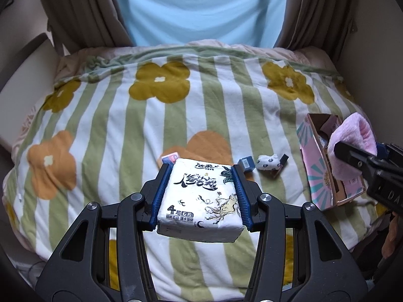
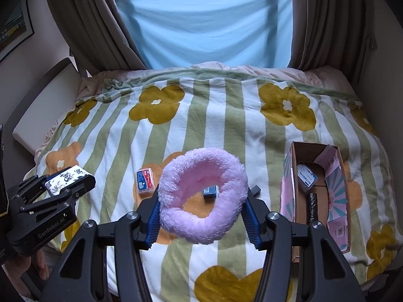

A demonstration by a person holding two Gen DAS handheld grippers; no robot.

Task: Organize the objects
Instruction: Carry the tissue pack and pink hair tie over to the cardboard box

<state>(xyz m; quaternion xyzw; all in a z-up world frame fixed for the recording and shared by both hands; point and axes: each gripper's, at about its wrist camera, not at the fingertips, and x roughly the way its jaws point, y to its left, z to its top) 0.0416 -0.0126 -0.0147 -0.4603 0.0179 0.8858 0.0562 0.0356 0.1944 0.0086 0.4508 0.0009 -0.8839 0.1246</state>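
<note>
Left wrist view: left gripper (image 1: 200, 196) clenched on a white tissue pack (image 1: 201, 201), lifted over the near middle of the striped flower blanket (image 1: 121, 115). Just beyond the pack, on the blanket: a red-and-blue case (image 1: 171, 157) peeking out at its far left corner, a small blue box (image 1: 245, 162), a rolled white sock (image 1: 267, 162), a small dark block (image 1: 283, 159). Near the blanket's right edge, an open pink cardboard box (image 1: 312, 171), with the right gripper and a fluffy pink ring (image 1: 352, 138) over it.

Right wrist view: right gripper (image 2: 202, 210) grasping the fluffy pink ring (image 2: 201, 196), held above the blanket's (image 2: 226, 115) near middle; small blue box (image 2: 210, 191) seen through the ring's hole. Red-and-blue case (image 2: 145, 180) lying left of the ring. Open pink cardboard box (image 2: 338, 196) at the right edge, holding a clear plastic case (image 2: 306, 176) and a black cylinder (image 2: 312, 203). At the blanket's left edge, left gripper (image 2: 68, 178) clamped on the tissue pack (image 2: 65, 176).
</note>
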